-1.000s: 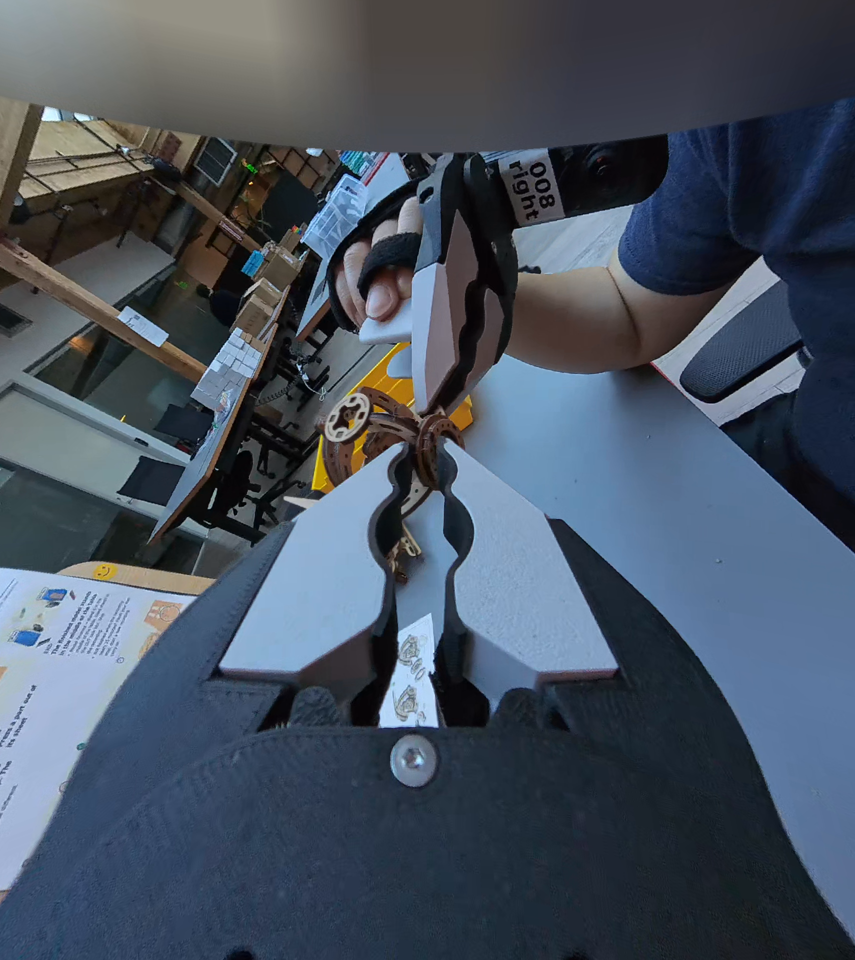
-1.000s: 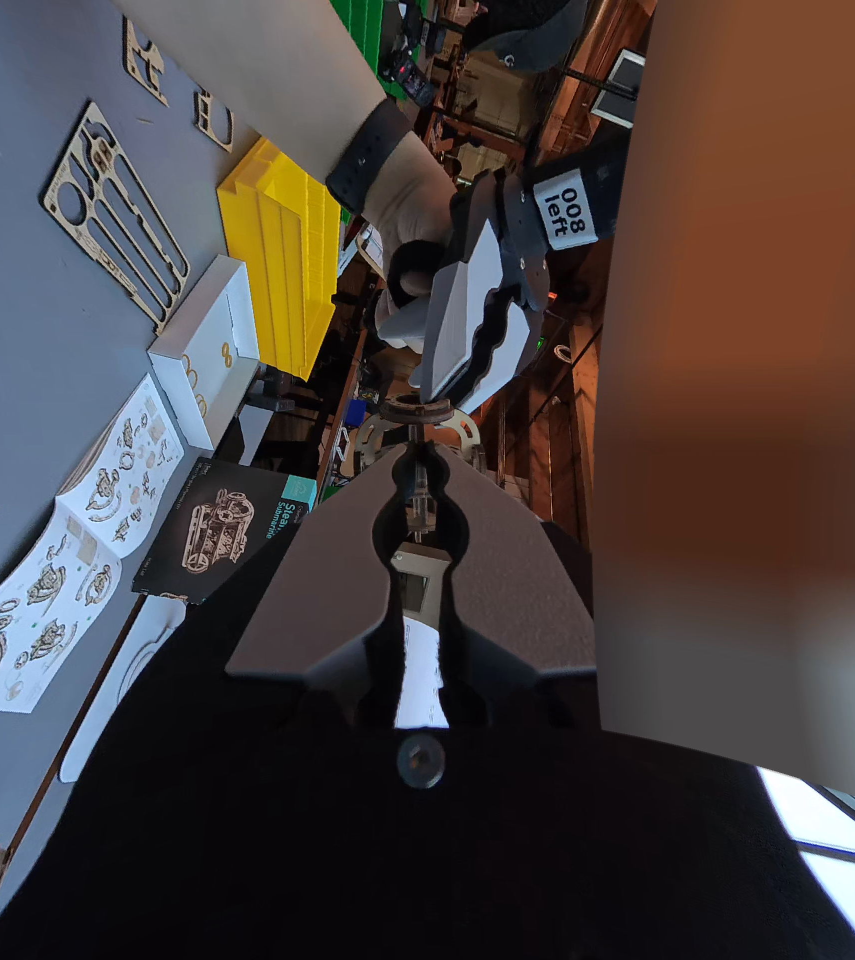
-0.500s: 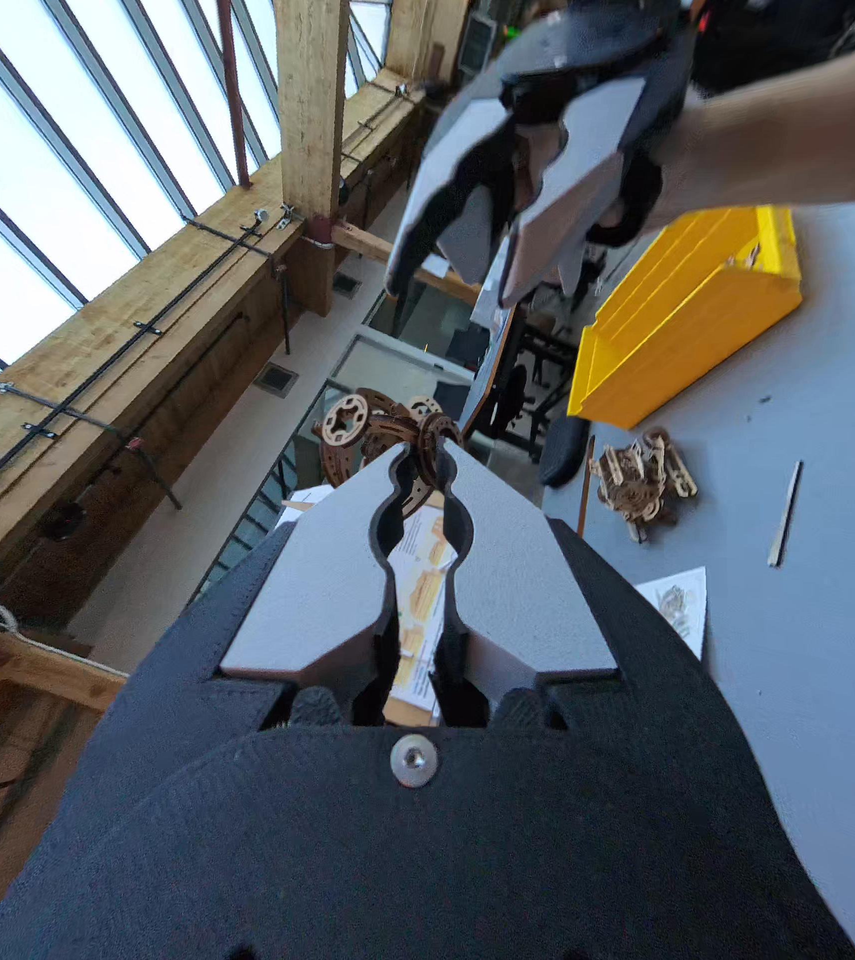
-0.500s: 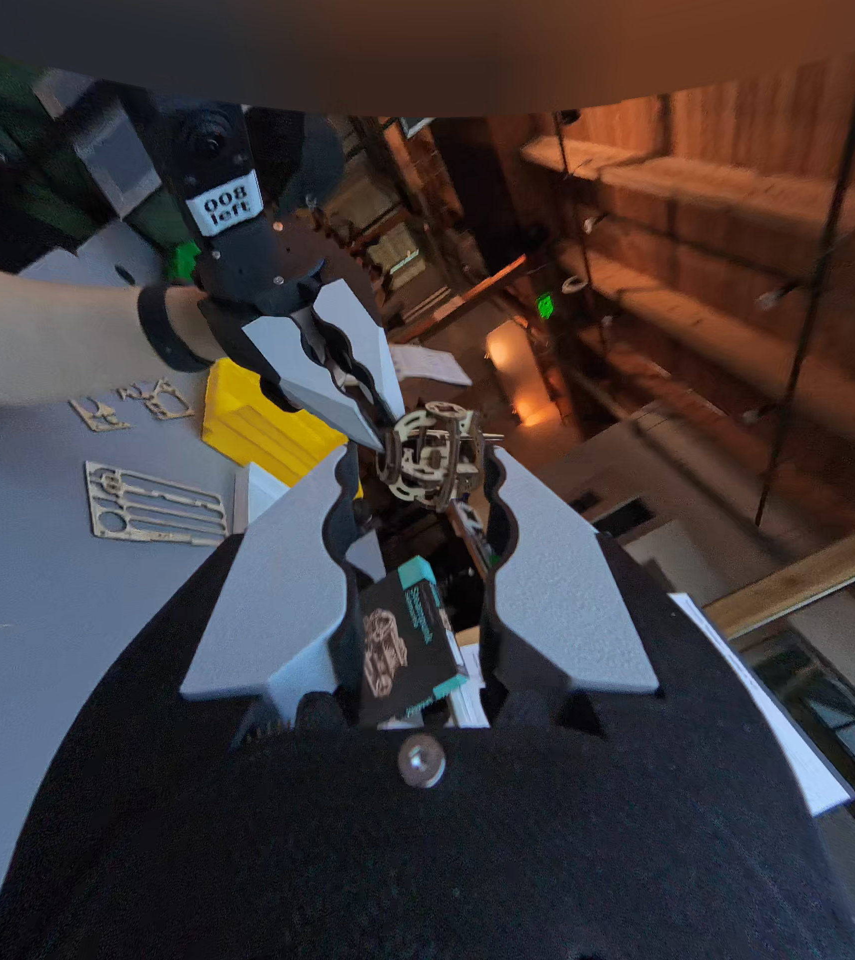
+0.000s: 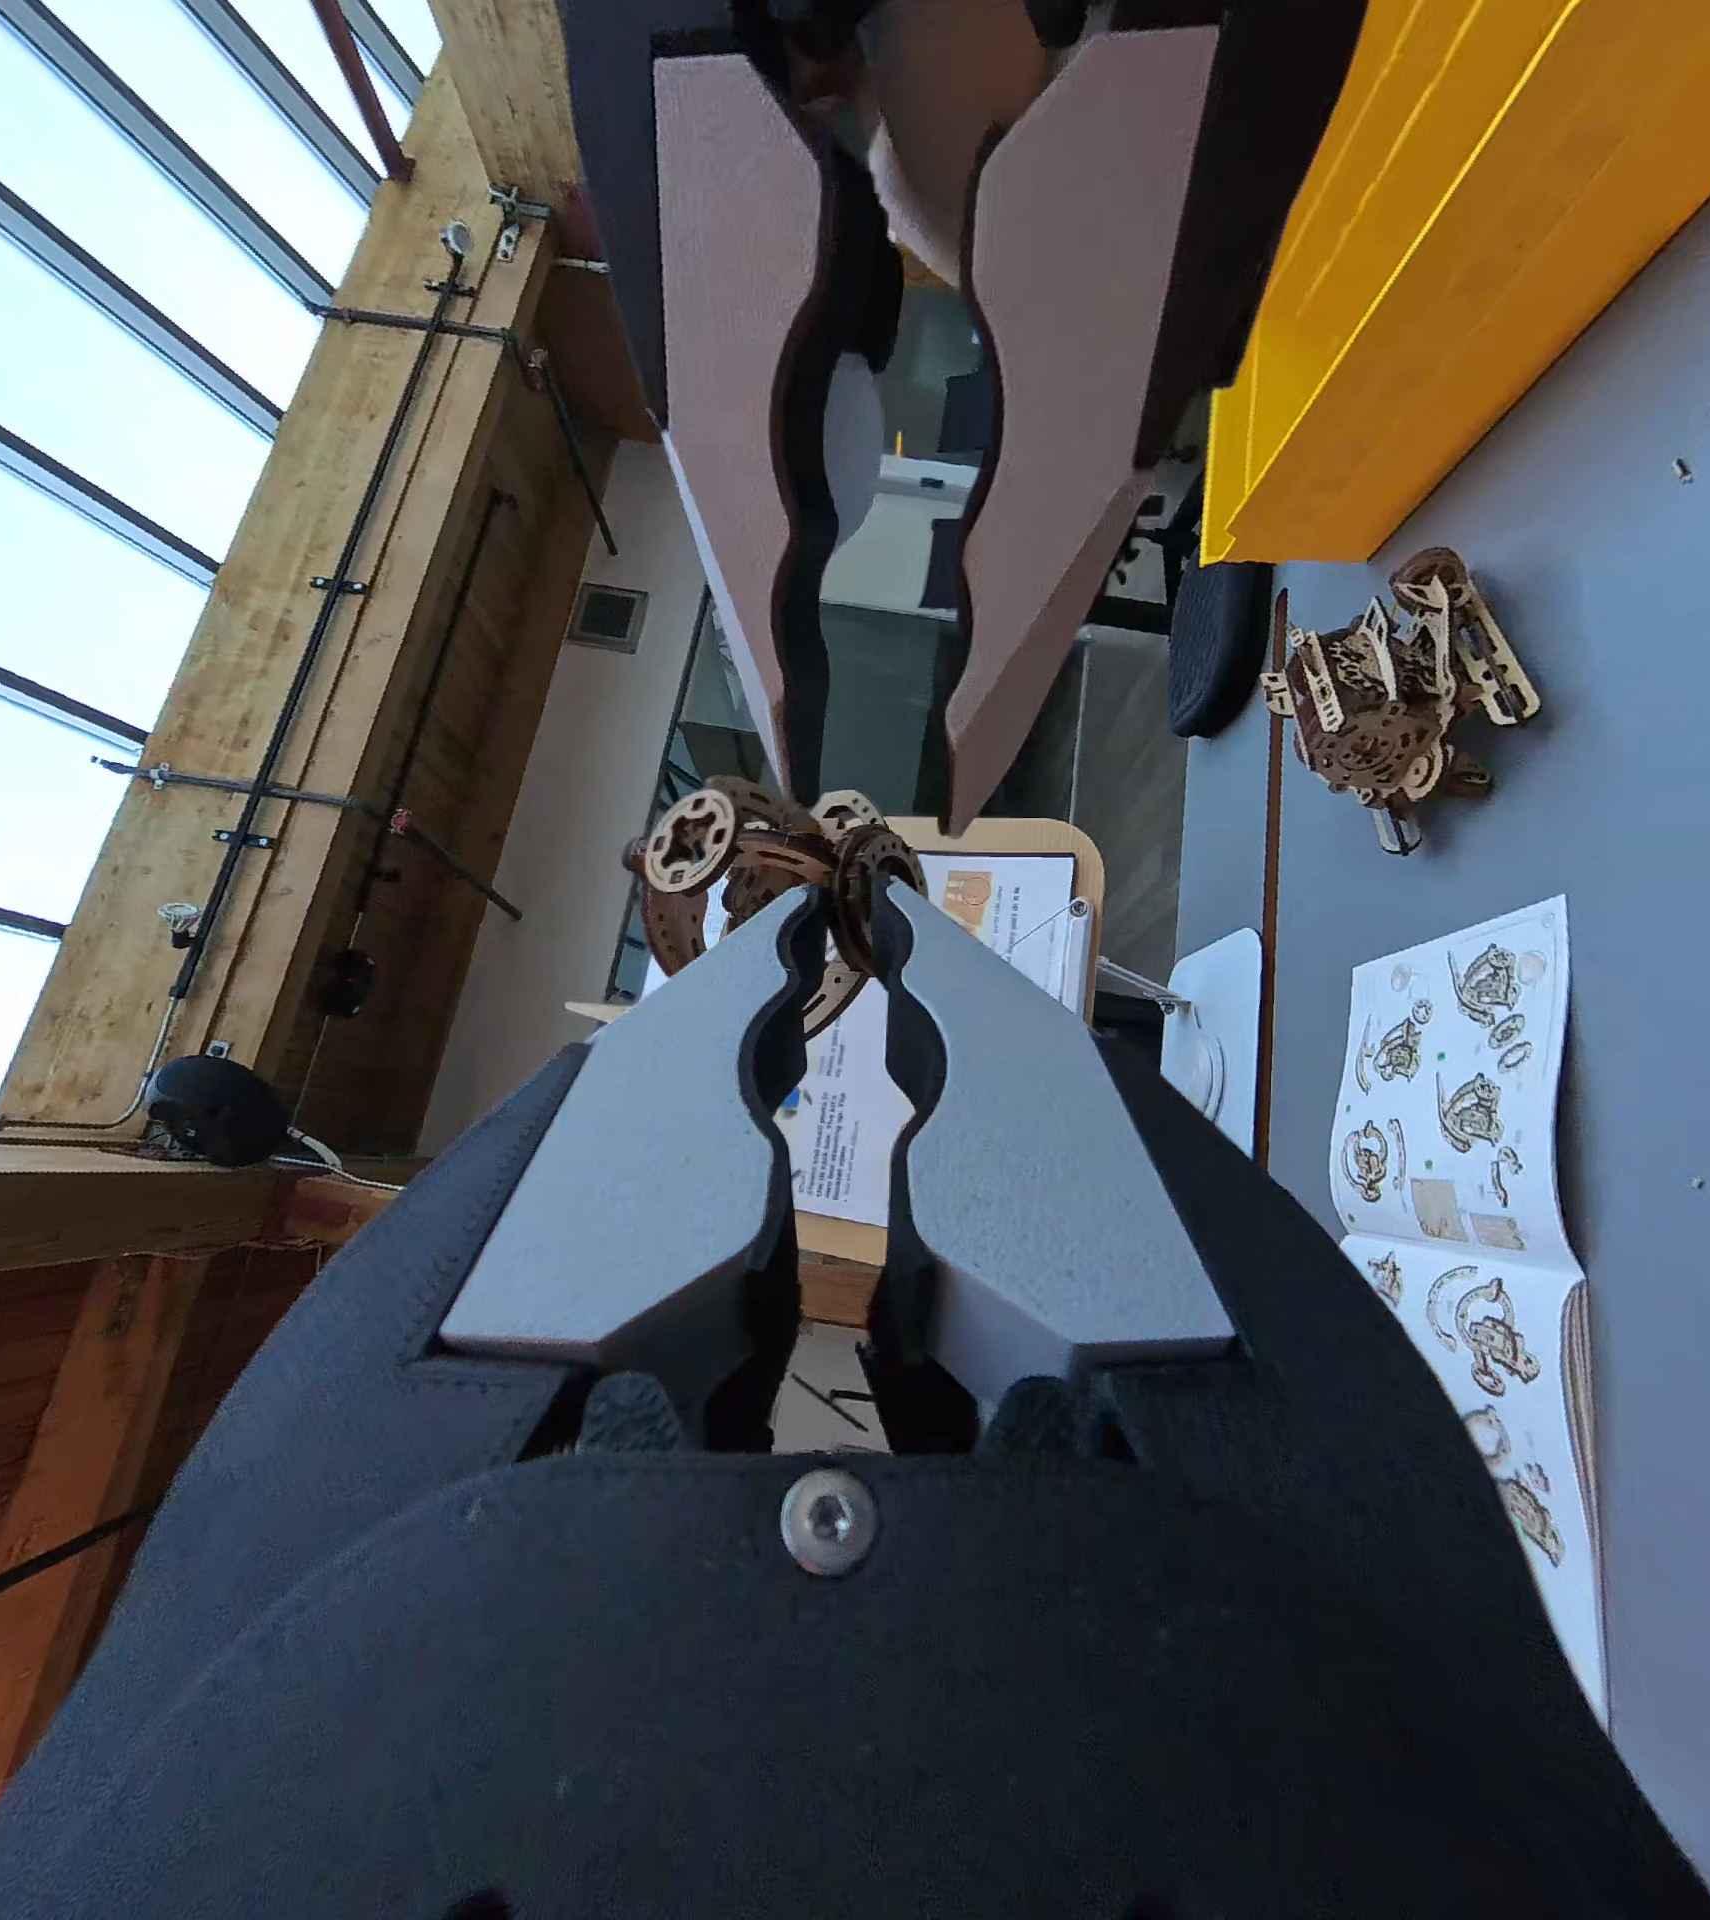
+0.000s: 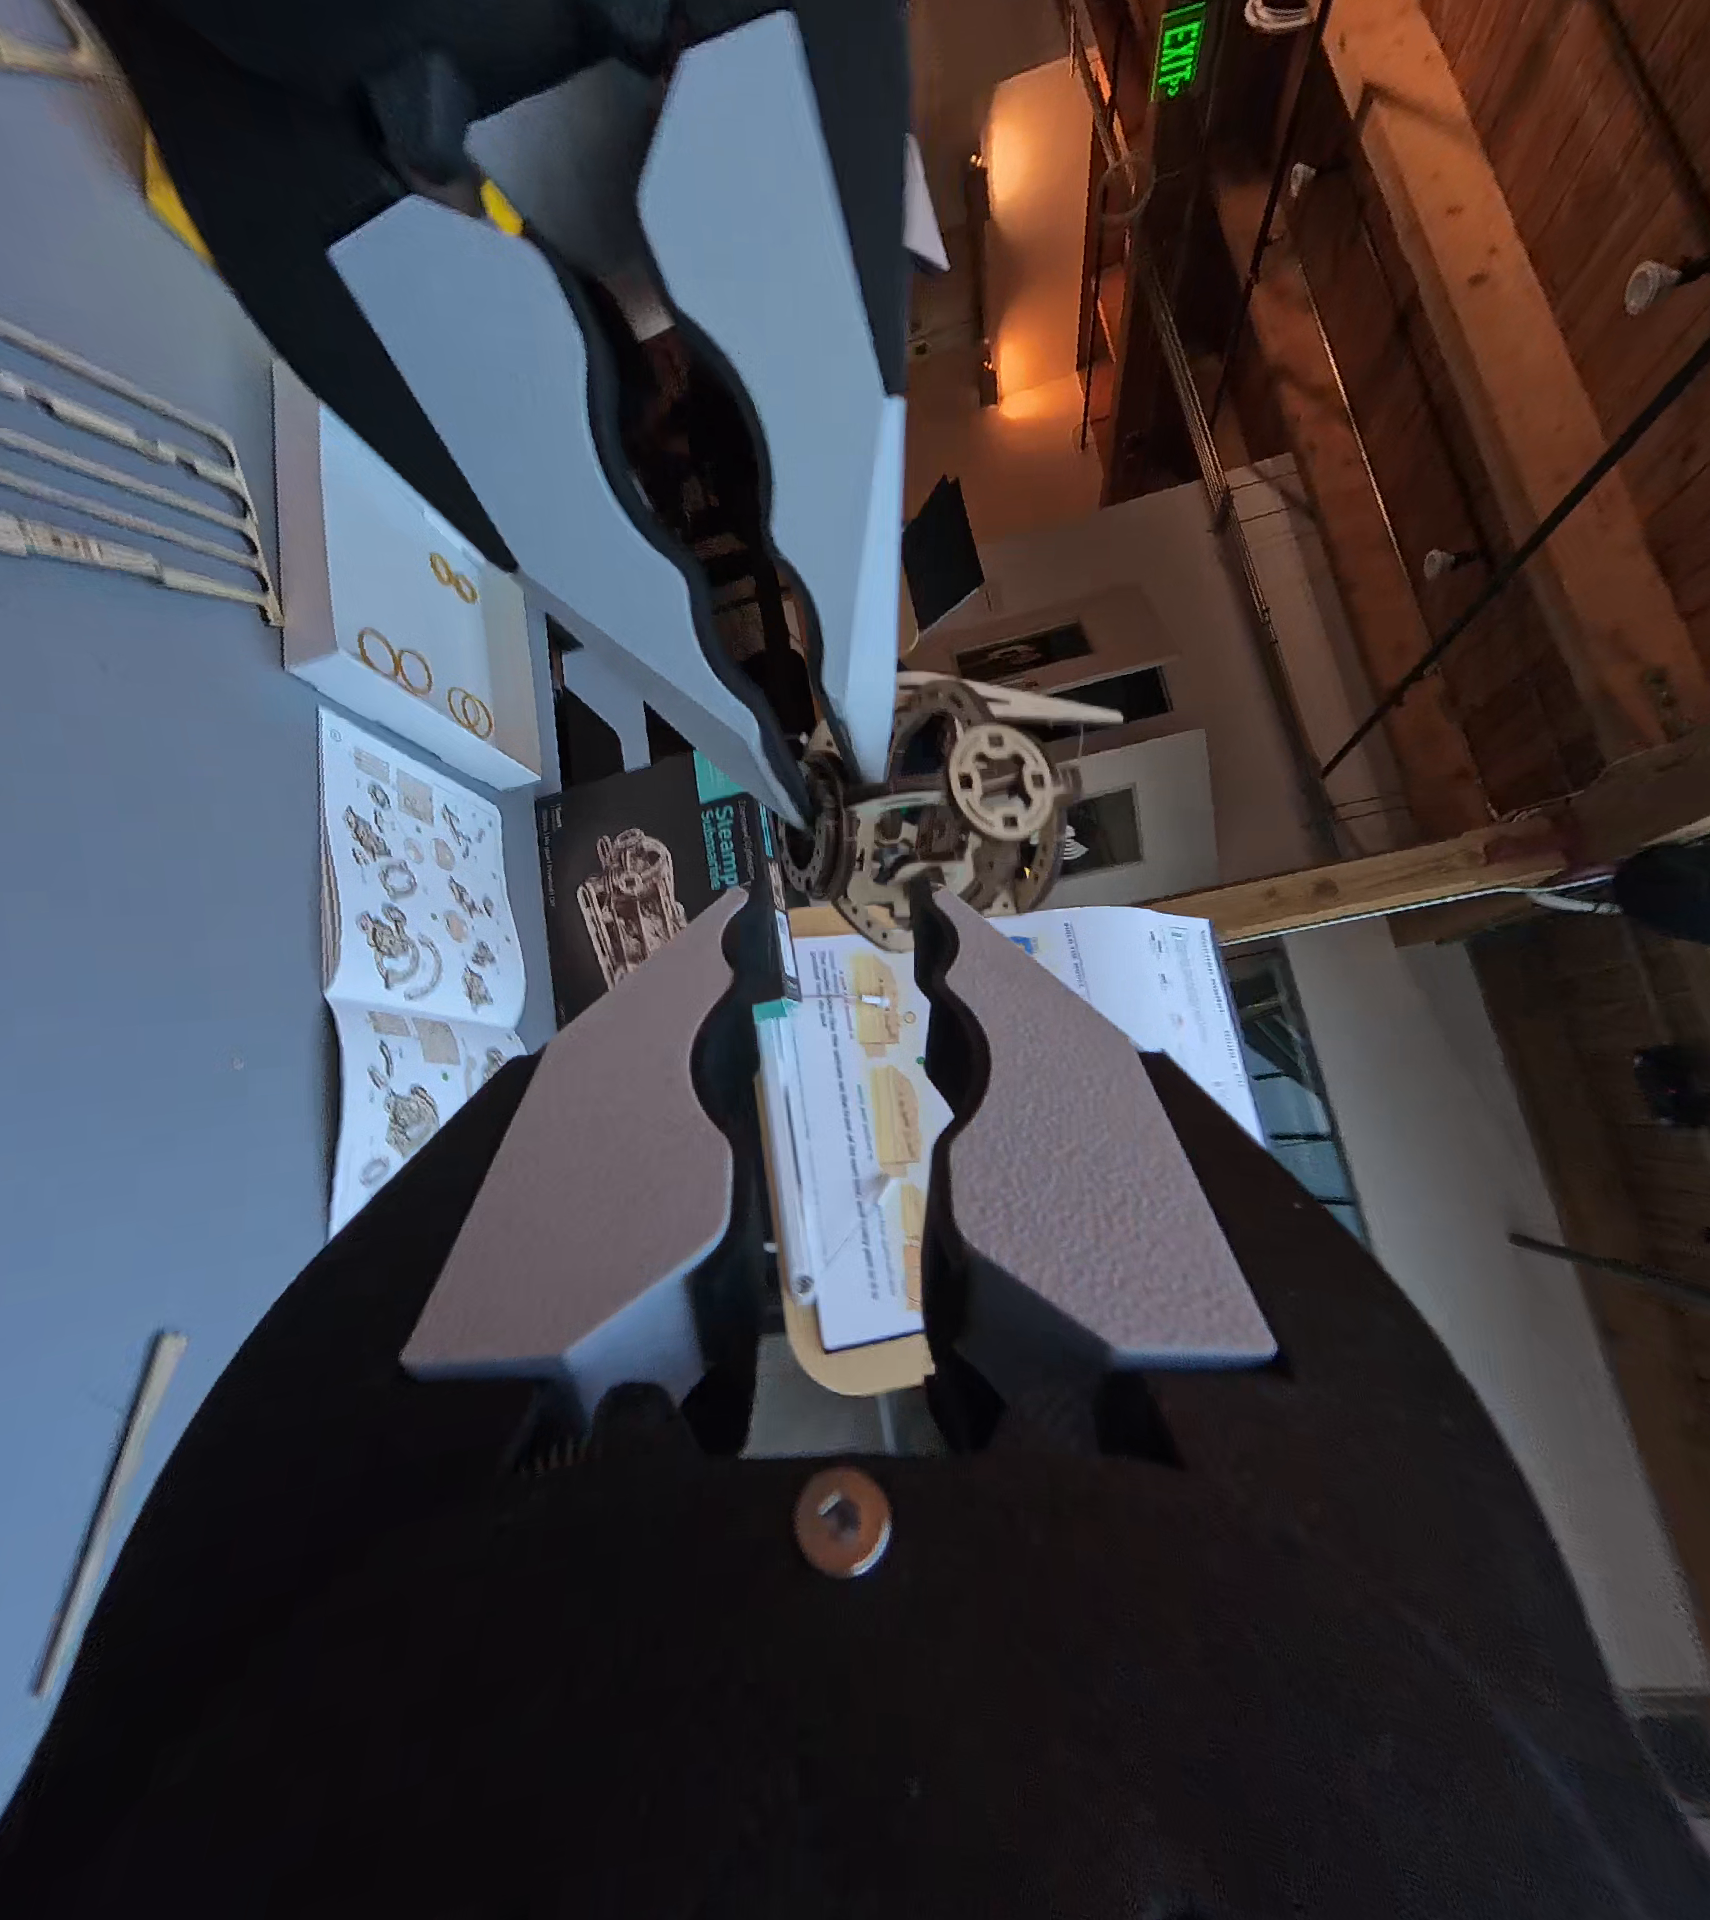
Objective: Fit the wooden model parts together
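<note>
The wooden wheel assembly (image 5: pixel 778 883) is partly hidden where the left gripper (image 5: pixel 846 899) pinches it; its lower arc disappears behind the fingers. Above that assembly, the right gripper (image 5: pixel 872 790) is cut off by the top edge. Right of it, the yellow bin (image 5: pixel 1433 312) runs out of the picture, and the second wooden model (image 5: pixel 1381 707) is too small to make out. In the right wrist view the wooden parts sheet (image 6: pixel 72 457) is blurred and cropped at the left edge.

Bright skylight windows (image 5: pixel 51 436) sit above heavy timber beams (image 5: pixel 311 582), with warm wall lamps (image 6: pixel 1012 156) opposite.
</note>
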A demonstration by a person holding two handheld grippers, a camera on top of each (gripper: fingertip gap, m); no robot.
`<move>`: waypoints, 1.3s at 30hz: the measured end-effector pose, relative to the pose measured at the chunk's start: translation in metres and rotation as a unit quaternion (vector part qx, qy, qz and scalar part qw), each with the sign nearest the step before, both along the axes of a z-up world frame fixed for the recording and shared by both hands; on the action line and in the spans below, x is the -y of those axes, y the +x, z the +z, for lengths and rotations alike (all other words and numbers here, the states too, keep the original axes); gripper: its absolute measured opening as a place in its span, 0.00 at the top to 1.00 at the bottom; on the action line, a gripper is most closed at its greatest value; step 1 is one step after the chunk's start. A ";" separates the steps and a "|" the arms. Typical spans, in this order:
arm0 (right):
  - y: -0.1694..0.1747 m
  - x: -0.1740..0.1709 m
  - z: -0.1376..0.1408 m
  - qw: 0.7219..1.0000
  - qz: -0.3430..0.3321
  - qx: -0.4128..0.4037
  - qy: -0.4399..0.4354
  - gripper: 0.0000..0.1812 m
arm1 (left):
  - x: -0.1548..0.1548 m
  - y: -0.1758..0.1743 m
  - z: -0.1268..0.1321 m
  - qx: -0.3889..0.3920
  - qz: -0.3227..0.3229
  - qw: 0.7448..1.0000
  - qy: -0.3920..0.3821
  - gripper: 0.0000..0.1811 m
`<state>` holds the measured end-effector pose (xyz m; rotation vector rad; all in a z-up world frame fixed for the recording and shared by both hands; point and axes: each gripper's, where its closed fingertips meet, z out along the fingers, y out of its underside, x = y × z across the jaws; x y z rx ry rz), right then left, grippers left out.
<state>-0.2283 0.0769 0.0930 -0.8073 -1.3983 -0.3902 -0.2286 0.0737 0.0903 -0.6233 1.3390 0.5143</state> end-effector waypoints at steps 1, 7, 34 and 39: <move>0.001 0.001 0.004 1.000 0.013 -0.020 -0.017 0.85 | 0.000 0.000 0.003 0.008 -0.002 1.000 0.001 0.97; 0.005 0.001 0.023 0.979 0.056 -0.140 -0.135 0.76 | 0.002 0.000 0.017 0.059 -0.008 0.998 0.004 0.97; 0.009 0.005 0.027 0.985 0.037 -0.134 -0.107 0.82 | 0.018 0.010 0.023 0.077 -0.045 0.996 0.019 0.97; 0.010 0.004 0.026 0.985 0.032 -0.134 -0.108 0.85 | 0.020 0.010 0.023 0.075 -0.046 0.996 0.022 0.97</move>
